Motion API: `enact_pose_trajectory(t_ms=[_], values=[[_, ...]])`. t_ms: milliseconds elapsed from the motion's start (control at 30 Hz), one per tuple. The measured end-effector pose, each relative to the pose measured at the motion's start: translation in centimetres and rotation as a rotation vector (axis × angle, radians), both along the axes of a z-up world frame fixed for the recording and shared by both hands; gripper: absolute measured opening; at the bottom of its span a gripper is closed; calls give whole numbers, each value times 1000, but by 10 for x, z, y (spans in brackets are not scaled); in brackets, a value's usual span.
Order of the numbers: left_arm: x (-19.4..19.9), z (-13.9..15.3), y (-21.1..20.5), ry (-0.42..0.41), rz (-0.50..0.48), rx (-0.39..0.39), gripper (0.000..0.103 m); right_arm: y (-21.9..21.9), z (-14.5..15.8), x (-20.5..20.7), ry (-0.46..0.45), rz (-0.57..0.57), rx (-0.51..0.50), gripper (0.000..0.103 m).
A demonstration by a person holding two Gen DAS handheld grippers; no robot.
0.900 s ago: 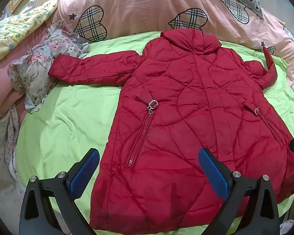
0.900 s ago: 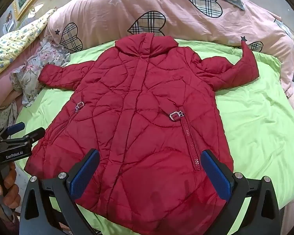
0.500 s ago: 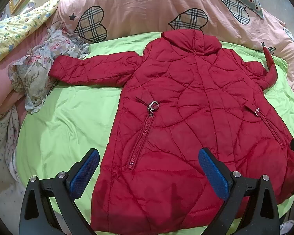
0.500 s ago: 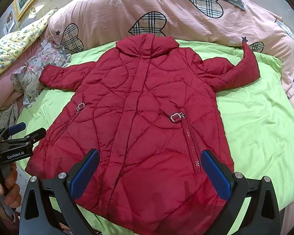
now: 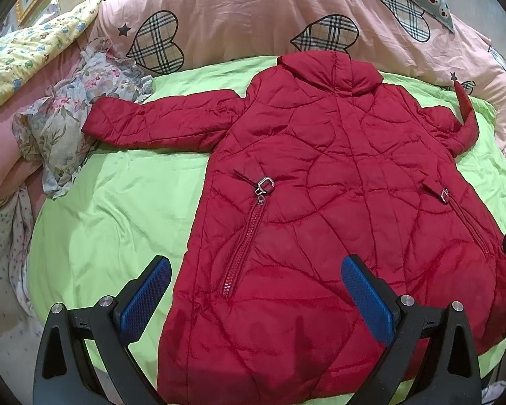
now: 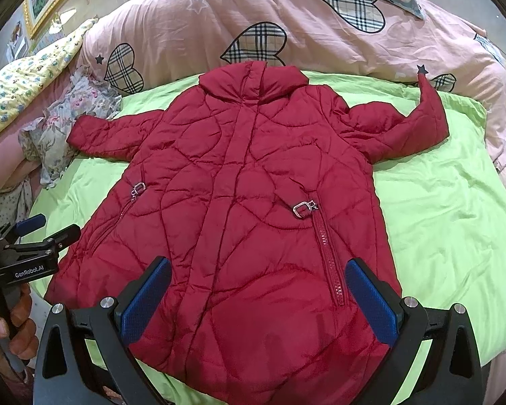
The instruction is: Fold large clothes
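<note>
Red coat [image 5: 320, 202] lies flat; both hand-held grippers, left [image 5: 256, 290] and right [image 6: 259, 290], tilt downward, spread wide.

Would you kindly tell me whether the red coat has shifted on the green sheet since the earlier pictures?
No. The red coat lies as before on the green sheet, its collar still just below the pink quilt.

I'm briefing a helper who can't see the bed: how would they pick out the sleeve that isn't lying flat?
Start at the green sheet with the red coat spread front-up on it. Follow the coat up to its collar by the pink quilt, then out to the right. That sleeve bends upward to a point against the quilt, while the other sleeve lies flat, reaching toward the floral cloth.
</note>
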State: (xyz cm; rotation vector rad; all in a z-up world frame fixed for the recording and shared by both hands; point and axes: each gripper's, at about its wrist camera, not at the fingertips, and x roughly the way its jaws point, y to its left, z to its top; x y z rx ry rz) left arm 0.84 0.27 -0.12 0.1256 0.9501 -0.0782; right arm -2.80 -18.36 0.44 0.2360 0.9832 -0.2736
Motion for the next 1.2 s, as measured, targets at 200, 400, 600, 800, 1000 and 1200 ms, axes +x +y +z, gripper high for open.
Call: enact_pose_trajectory(t_ms=[200, 400, 600, 800, 1000, 1200], values=[[4, -2, -1, 5, 2, -3, 102, -5, -1, 4, 2, 0, 4, 103], [8, -5, -4, 7, -1, 43, 102, -6, -1, 4, 2, 0, 4, 103], [11, -6, -3, -11, -3, 4, 102, -8, -2, 8, 0, 0, 5, 103], [18, -7, -4, 1, -3, -33, 102, -20, -3, 16, -3, -5, 18, 103], [30, -13, -4, 47, -6, -42, 102, -36, -1, 19, -15, -21, 29, 103], [46, -18, -2, 41, -7, -33, 102, -64, 6, 23, -36, -82, -8, 103]])
